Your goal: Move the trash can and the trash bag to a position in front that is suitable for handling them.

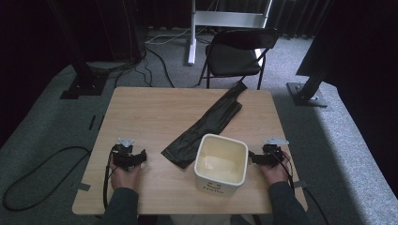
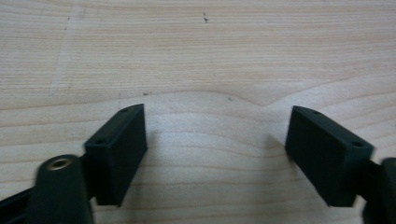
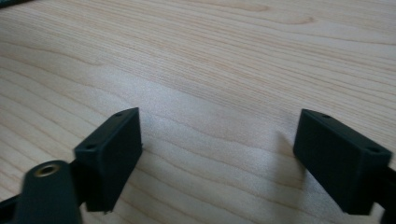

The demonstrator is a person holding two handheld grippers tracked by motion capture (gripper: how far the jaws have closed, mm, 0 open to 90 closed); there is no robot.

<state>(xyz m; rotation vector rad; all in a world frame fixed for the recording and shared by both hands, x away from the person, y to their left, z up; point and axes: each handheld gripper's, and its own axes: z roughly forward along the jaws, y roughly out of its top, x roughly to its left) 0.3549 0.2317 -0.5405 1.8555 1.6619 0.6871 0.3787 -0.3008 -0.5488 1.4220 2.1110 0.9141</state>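
Jaws, left gripper (image 2: 215, 140): spread wide in the left gripper view, nothing but bare wood grain between the two black pads.
Jaws, right gripper (image 3: 218, 156): likewise spread wide in the right gripper view, with only pale wood between them.
Left gripper position (image 1: 127, 157): low over the near left part of the table (image 1: 155, 117), held in the person's left hand (image 1: 125, 176); a grey three-cornered plate sits on top and a black cable trails off the table edge.
Right gripper position (image 1: 265, 157): near right part of the table, held in the right hand (image 1: 274, 173), just beside the right wall of the bin.
Bin (image 1: 220, 165): cream, square, open-topped, upright near the front edge between the two grippers, closer to the right one; its inside looks empty.
Black bag (image 1: 206, 125): flat, long, lying diagonally from just behind the bin's left corner toward the far right edge of the table; whether it touches the bin I cannot tell.
Chair (image 1: 237, 54): black, folding, on the carpet beyond the far edge.
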